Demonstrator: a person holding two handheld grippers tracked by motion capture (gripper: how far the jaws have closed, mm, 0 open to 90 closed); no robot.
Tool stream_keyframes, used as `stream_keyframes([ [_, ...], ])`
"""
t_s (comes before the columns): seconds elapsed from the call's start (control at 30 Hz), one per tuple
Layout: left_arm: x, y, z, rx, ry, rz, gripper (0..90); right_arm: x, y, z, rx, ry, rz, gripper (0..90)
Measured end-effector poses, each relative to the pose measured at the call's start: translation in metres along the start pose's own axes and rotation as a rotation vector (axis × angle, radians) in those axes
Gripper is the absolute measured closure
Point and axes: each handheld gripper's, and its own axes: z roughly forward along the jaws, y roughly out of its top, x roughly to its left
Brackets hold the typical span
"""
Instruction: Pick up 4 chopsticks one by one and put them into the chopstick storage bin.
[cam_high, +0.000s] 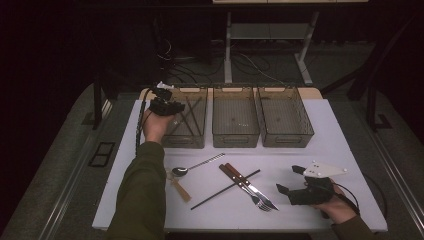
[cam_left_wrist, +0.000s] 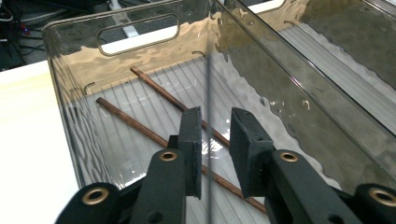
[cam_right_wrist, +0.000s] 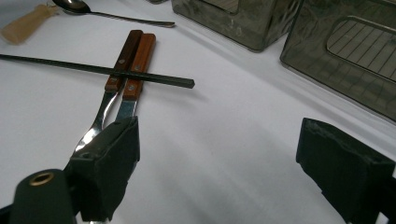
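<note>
My left gripper (cam_high: 164, 103) hangs over the left clear bin (cam_high: 192, 140) at the back of the white board. In the left gripper view its jaws (cam_left_wrist: 215, 114) stand a little apart, and a thin dark chopstick (cam_left_wrist: 208, 84) runs upright in the gap, with no pad pressing on it. Two brown chopsticks (cam_left_wrist: 140, 127) lie slanted on the bin's ribbed floor (cam_left_wrist: 116, 154). My right gripper (cam_high: 289, 179) rests open on the board at the front right; nothing is between its pads (cam_right_wrist: 219, 135). Just left of it lie a wooden-handled fork and knife (cam_high: 247, 186), crossed by a black chopstick (cam_high: 225, 189).
Two more clear bins, the middle one (cam_high: 235, 134) and the right one (cam_high: 287, 136), stand in a row beside the left bin. A metal spoon (cam_high: 197, 166) and a pale wooden-handled utensil (cam_high: 180, 190) lie on the white board (cam_high: 320, 150) near the person's left sleeve.
</note>
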Motion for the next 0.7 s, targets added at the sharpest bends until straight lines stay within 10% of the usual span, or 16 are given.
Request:
stream_keyframes([
  [0.7, -0.014, -0.002, -0.019, -0.061, -0.083, 0.022, 61.1, 0.001, 0.0, 0.0, 0.005, -0.003, -0.001, 13.5],
])
